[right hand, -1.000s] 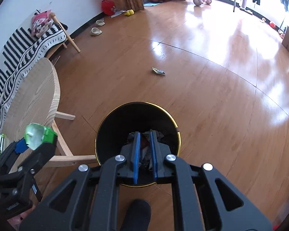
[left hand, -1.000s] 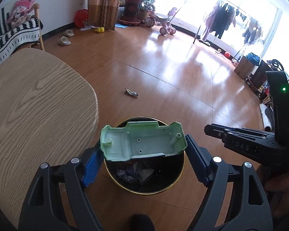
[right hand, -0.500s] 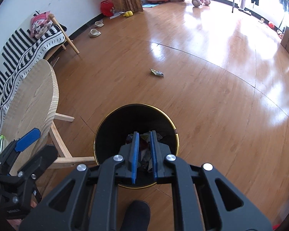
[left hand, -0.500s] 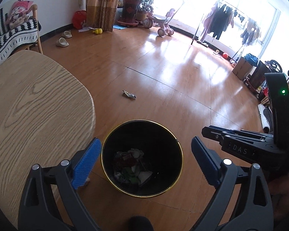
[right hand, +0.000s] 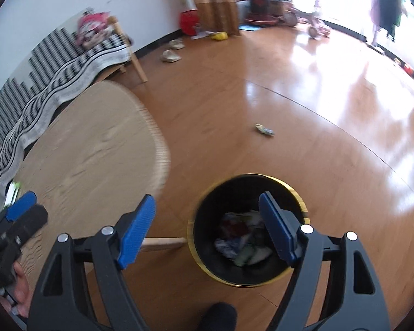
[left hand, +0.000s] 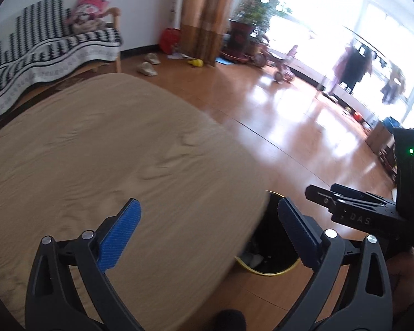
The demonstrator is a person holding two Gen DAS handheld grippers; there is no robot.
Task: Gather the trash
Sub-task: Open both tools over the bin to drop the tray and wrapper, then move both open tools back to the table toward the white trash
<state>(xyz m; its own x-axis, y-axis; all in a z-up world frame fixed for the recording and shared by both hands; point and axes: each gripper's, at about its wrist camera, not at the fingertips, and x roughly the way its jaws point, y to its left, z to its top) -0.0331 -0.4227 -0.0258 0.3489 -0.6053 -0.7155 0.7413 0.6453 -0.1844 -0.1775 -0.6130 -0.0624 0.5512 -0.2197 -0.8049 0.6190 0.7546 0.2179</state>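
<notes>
We are swinging our emptied left gripper (left hand: 208, 227), jaws just spread wide, over the round pale wooden table (left hand: 96, 165) at frame left, the right gripper (right hand: 207, 226) just opening above the gold-rimmed black bin (right hand: 248, 229) now holding the pale green plastic shell, one wrapper (right hand: 264, 130) remaining mid-floor.

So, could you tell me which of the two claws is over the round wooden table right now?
The left claw: its open blue pads frame the round wooden table, while the right claw, also open, frames the floor beside the black gold-rimmed bin.
</notes>
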